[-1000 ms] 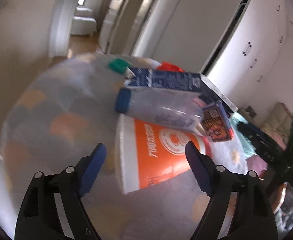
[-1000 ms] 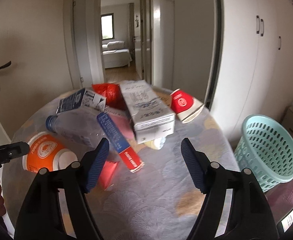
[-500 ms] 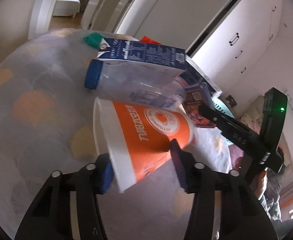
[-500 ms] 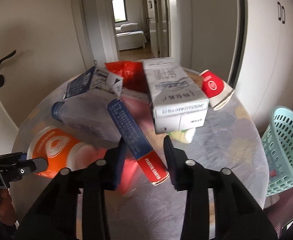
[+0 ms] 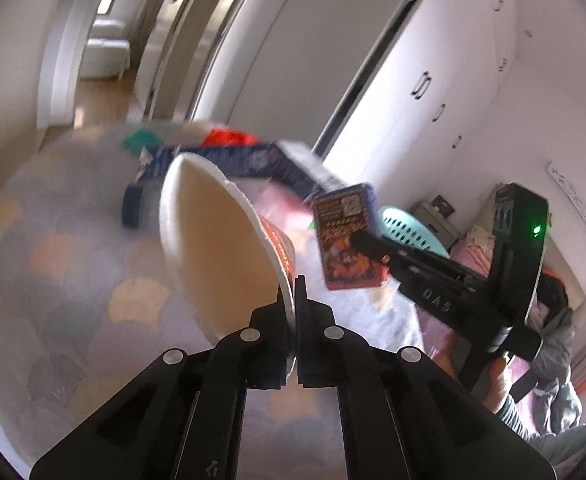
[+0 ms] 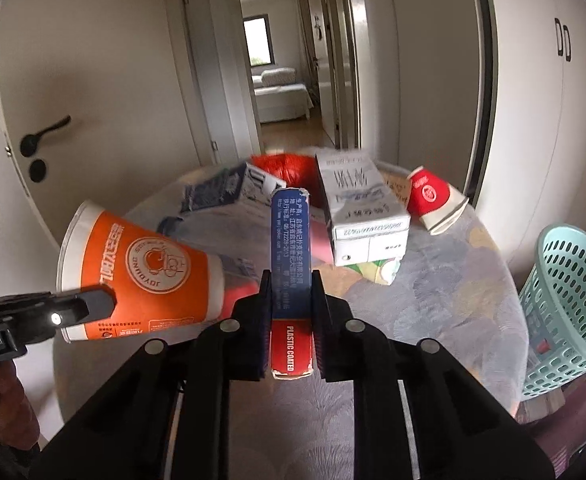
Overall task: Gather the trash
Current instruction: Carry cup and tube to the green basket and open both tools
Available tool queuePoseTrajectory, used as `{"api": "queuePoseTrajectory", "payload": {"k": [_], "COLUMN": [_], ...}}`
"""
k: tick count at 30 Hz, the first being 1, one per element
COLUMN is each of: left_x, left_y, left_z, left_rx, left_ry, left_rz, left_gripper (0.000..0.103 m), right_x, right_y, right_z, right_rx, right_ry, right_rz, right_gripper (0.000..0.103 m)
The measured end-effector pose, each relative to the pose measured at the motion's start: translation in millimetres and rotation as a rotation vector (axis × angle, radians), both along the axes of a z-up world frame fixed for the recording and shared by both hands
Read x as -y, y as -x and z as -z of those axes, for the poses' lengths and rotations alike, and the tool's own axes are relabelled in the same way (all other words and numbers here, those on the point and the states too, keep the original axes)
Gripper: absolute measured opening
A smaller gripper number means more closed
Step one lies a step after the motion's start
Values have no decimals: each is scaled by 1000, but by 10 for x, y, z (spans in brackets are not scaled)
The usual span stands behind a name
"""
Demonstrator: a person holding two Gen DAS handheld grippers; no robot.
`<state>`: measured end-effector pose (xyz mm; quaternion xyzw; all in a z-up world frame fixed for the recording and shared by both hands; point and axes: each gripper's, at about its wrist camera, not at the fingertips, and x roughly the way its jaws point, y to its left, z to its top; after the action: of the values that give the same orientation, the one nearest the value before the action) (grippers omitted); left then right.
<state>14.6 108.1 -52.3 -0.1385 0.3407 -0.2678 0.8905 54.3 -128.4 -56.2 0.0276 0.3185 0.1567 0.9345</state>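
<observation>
My left gripper [image 5: 295, 300] is shut on the rim of a large orange and white paper cup [image 5: 221, 248] and holds it lifted above the table; the cup also shows in the right wrist view [image 6: 133, 272]. My right gripper [image 6: 291, 312] is shut on a narrow blue and red card box [image 6: 291, 264], lifted off the table; the box shows in the left wrist view [image 5: 347, 240] too. A teal trash basket [image 6: 569, 304] stands to the right of the table.
On the round patterned table [image 6: 433, 320] lie a white carton [image 6: 357, 208], a blue carton [image 6: 225, 192], a red paper cup [image 6: 433, 198], a red bag [image 6: 289, 164] and a clear bottle with a blue cap [image 5: 131, 206]. White cabinets [image 5: 433, 80] stand behind.
Both grippers closed: the left on the orange cup's rim, the right on the blue and red box. Both items have been lifted off the table.
</observation>
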Motion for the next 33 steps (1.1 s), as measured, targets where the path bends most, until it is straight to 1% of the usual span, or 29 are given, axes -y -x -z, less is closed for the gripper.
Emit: {"api": "queuePoseTrajectory", "payload": {"k": [4,6,9,12,15,16,17,18,20,23,25,28,30,32,33], "left_x": [137,240,444,724,1049,1178,1317,1430,1737,2145,2474,2937,3181,3438,3518], "left_y": [55,59,-30,-149,-289,-362,-434,-448,-601,-734,-871,-1043,-1153,-1282,-1288], "left_z": [-234,-334,-436,-477,-524,-541,-560,-585,-607,-590,-563,-477,-360,-178,-110], "left_rx": [64,105,137,154,172,173,173,173,174,169,164,135,119,87,76], "left_ry": [7,-2,-4,-9,-16,-16,-15,-14,-10,-4,-12,-17,-36,-60,-67], "left_rz": [12,18,48,90,137,158,176,192,235,290,324,372,385,397,400], "left_gripper": [1,1,1,1,1,1,1,1,1,1,1,1,1,1,1], "right_x": [137,261,504,814,1172,1274,1466,1566,1863,2265,2471,2781,2900,3021,3081], "right_y": [138,204,254,270,283,285,294,287,259,176,136,24,-29,-93,-116], "right_z": [-138,-217,-331,-415,-456,-459,-469,-467,-440,-340,-272,-127,-14,90,150], "right_rx": [32,53,78,86,83,81,74,69,54,5,-14,-51,-79,-108,-121], "right_ry": [-25,-40,-55,-54,-43,-48,-65,-67,-56,-84,-97,-97,-87,-88,-88], "right_rz": [18,42,97,184,300,328,373,401,492,595,643,722,756,778,790], "right_gripper": [15,15,15,15,15,15,15,15,15,15,15,15,15,15,15]}}
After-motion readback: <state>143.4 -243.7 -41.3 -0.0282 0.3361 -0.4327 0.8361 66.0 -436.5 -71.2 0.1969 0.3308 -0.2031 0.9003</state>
